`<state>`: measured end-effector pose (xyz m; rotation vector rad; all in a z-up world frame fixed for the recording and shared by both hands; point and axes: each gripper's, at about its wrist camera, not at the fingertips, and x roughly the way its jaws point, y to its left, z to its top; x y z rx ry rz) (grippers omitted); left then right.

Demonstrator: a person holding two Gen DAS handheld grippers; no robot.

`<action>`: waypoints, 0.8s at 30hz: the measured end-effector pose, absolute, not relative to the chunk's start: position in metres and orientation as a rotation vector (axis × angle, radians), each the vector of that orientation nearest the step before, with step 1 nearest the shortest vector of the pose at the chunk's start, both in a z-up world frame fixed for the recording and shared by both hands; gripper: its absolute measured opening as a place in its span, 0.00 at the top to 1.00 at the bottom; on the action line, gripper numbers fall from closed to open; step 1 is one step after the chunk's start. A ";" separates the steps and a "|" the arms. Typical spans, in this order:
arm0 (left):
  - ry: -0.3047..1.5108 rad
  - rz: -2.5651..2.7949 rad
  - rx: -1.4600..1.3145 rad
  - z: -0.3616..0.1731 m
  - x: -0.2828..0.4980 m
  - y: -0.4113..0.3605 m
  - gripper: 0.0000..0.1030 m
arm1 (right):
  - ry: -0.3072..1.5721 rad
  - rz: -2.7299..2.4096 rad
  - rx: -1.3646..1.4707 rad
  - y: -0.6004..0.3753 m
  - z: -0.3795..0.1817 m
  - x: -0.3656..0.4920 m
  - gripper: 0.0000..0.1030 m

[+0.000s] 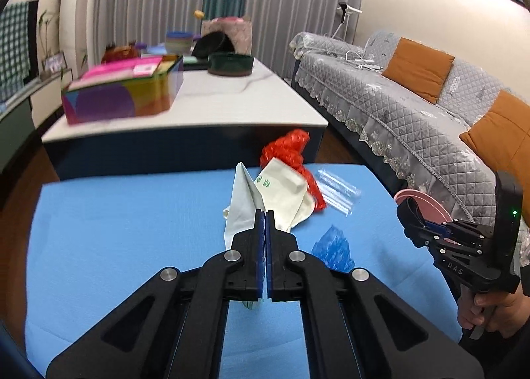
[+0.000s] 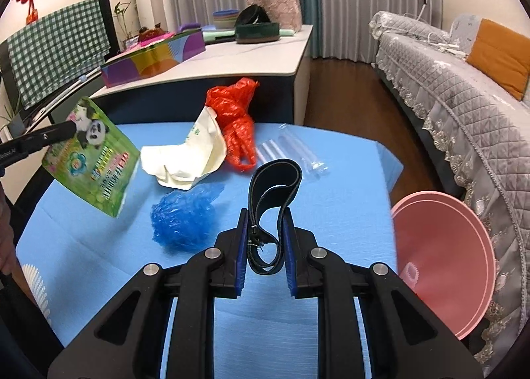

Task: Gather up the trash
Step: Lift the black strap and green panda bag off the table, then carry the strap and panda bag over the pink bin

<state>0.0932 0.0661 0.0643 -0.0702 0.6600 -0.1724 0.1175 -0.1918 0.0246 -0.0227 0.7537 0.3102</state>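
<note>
Right tongs point(image 2: 265, 233) pinching dark zipper strip point(image 2: 275, 180); left tongs point(image 1: 265, 213) clamped on green packet point(image 2: 92, 157).

Right gripper point(image 2: 265, 213) is clamped on a dark looped strap w/ a zipper edge point(image 2: 275, 180), loop sticking up btwn the blue pads. Below it is a bright blue cloth-covered surface point(image 2: 99, 246). On the cloth: a crumpled blue plastic bag point(image 2: 184, 213) just left of the fingers, a cream paper bag w/ green print point(image 2: 188, 157) behind it, a red crinkly plastic bag point(image 2: 237, 120) touching that one, and a clear plastic wrapper point(image 2: 291, 150) to the right. Far left, the left gripper point(image 2: 71, 127) holds a green snack pouch w/ a panda on it point(image 2: 94, 157) up off the cloth. A pink round plastic basin point(image 2: 444, 263) sits tilted at the right edge, next to a grey quilted sofa point(image 2: 463, 107).
</note>
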 end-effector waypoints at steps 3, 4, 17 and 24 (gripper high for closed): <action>0.629 -0.168 -0.045 0.071 0.092 0.058 0.99 | 0.734 0.293 -0.007 -0.200 0.029 0.117 0.81; 0.619 -0.166 -0.038 0.073 0.092 0.055 0.99 | 0.727 0.288 -0.005 -0.202 0.030 0.117 0.81; 0.519 -0.179 -0.027 0.080 0.094 0.017 0.99 | 0.649 0.222 0.026 -0.241 0.048 0.111 0.81; 0.431 -0.169 -0.012 0.093 0.088 0.001 0.99 | 0.625 0.186 0.057 -0.264 0.053 0.105 0.81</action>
